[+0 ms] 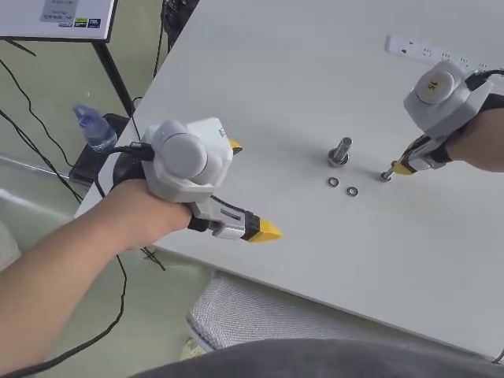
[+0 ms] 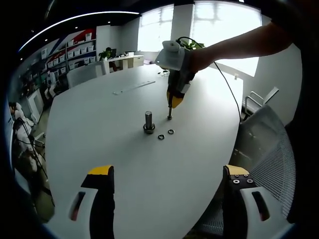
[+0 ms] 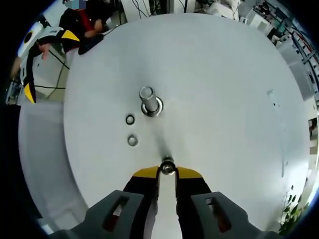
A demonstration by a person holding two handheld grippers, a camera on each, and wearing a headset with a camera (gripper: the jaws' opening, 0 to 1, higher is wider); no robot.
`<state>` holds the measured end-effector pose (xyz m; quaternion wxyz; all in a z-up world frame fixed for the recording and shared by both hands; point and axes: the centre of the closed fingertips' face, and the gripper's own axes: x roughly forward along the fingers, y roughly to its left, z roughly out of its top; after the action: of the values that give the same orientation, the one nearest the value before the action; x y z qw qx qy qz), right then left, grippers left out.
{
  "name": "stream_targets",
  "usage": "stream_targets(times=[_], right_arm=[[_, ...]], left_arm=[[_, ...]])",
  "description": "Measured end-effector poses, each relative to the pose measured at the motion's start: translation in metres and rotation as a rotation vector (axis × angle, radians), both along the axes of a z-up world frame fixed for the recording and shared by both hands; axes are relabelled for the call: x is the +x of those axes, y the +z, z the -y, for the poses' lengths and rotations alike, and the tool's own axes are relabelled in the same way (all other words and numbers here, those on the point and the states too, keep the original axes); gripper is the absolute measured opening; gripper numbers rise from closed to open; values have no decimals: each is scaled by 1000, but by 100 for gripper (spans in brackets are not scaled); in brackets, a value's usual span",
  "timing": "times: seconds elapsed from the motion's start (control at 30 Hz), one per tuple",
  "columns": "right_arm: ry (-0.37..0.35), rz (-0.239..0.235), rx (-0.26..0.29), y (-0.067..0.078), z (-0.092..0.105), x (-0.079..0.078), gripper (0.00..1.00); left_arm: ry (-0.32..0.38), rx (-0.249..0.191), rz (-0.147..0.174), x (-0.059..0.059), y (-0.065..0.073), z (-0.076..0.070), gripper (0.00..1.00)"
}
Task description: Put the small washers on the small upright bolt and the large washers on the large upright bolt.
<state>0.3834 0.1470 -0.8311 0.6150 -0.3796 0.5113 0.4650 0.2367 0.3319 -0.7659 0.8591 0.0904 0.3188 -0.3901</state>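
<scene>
Head view: white tabletop (image 1: 315, 79) runs across the frame.

Large upright bolt (image 1: 341, 150) stands right of centre. It has a wider metal ring at its foot; cannot tell whether that is a washer or the bolt's own head.

Two small washers (image 1: 333, 183) (image 1: 352, 190) lie flat just below the large bolt. They are side by side and apart from each other.

Small upright bolt (image 1: 387, 176) stands to the right of the washers.

Right gripper (image 1: 402, 168) comes in from the right edge, its yellow tips at the top of the small bolt.

Left gripper (image 1: 250, 189) sits left of centre, near the tabletop's lower-left edge and well apart from the bolts. One yellow tip points to lower centre, the other shows behind the white housing.

A white power strip (image 1: 417, 49) lies on the tabletop at upper right.

Right gripper view: right gripper (image 3: 168, 173) has its jaws drawn nearly together. The tips are set against either side of the top of the small upright bolt (image 3: 167, 167). A narrow strip of tabletop (image 3: 224, 99) shows between the jaws lower down.

Above stands the large upright bolt (image 3: 147, 97). The two small washers (image 3: 130, 119) (image 3: 132, 140) lie to its lower left.

Left gripper view: left gripper (image 2: 168, 171) has its jaws spread wide with nothing between them, only bare tabletop (image 2: 99, 114).

Mid-frame: large upright bolt (image 2: 148, 121), with the small washers (image 2: 161, 136) (image 2: 171, 131) just to its right. The small upright bolt (image 2: 170, 115) stands under the yellow tips of the right gripper (image 2: 174, 102).
</scene>
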Motion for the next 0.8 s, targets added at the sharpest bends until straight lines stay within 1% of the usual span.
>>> stream_targets(times=[0.23,0.37,0.43,0.8], right_arm=[[4,-5,2,-5,0,-4,13],[5,-11,1,-11,0,-6,13],[7,-13,0,-13,0,-6,13],[31,-19,-10,-21,-1,-8,13]], left_arm=[[-3,1,2,3,1,1,89],[-5,-1,-14,1,-1,2,88],[-6,0,-11,1,-1,2,88],[-5,1,-33,-1,-7,-1,87]])
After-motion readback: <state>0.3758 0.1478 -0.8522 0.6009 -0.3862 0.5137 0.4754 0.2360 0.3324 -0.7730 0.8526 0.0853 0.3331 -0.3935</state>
